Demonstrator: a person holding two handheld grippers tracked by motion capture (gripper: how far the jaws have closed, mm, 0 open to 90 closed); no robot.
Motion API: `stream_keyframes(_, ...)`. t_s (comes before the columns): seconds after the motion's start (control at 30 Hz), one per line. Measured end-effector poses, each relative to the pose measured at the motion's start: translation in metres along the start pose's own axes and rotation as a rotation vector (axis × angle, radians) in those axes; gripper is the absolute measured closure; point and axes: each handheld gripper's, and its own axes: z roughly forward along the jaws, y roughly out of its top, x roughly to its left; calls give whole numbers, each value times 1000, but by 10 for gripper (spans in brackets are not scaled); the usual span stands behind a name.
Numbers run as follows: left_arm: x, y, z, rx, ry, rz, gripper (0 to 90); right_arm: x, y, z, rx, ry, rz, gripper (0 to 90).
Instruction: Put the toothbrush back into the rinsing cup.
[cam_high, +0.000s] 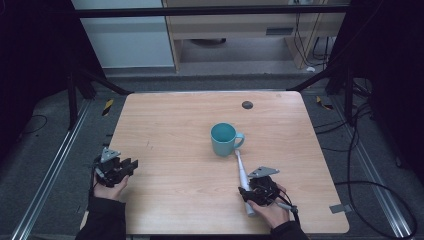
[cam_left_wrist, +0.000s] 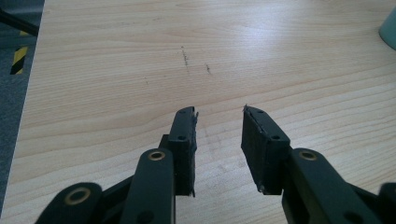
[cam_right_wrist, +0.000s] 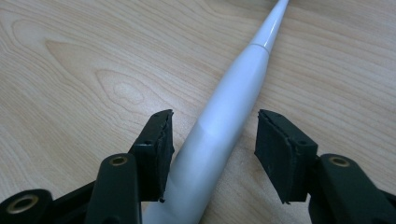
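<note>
A teal mug (cam_high: 224, 138) stands upright near the middle of the wooden table (cam_high: 170, 125), its handle to the right. A white electric toothbrush (cam_high: 242, 172) lies flat in front of it, its thin head end pointing at the mug. My right gripper (cam_high: 256, 192) is over the thick handle end. In the right gripper view the toothbrush (cam_right_wrist: 224, 112) runs between the open jaws, close to the left one; I cannot tell whether it touches. My left gripper (cam_high: 131, 166) rests at the table's left edge, open and holding nothing; bare wood shows between its jaws (cam_left_wrist: 218, 135).
A small dark round disc (cam_high: 247, 105) sits near the table's far edge. A grey tape strip (cam_high: 340, 208) marks the near right corner. Cables (cam_high: 360, 150) trail on the floor to the right. Yellow-black hazard tape (cam_high: 107, 106) lies off the far left corner.
</note>
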Motion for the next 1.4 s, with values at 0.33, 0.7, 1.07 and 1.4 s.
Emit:
stream_keyframes(0.33, 0, 0, 1, 1, 1, 2, 647, 0, -1, 1, 25, 5, 13, 555)
stream_keyframes(0.7, -1, 0, 1, 1, 0, 2, 648, -9, -3, -4, 57, -34, 57, 656)
stream_keyframes(1.07, -1, 0, 0, 2, 0, 5, 648, -20, -4, -8, 77, -7, 34, 660)
stream_keyframes(1.4, -1, 0, 0, 0, 1, 4, 649, -38, -10, -17, 74, 57, -15, 661)
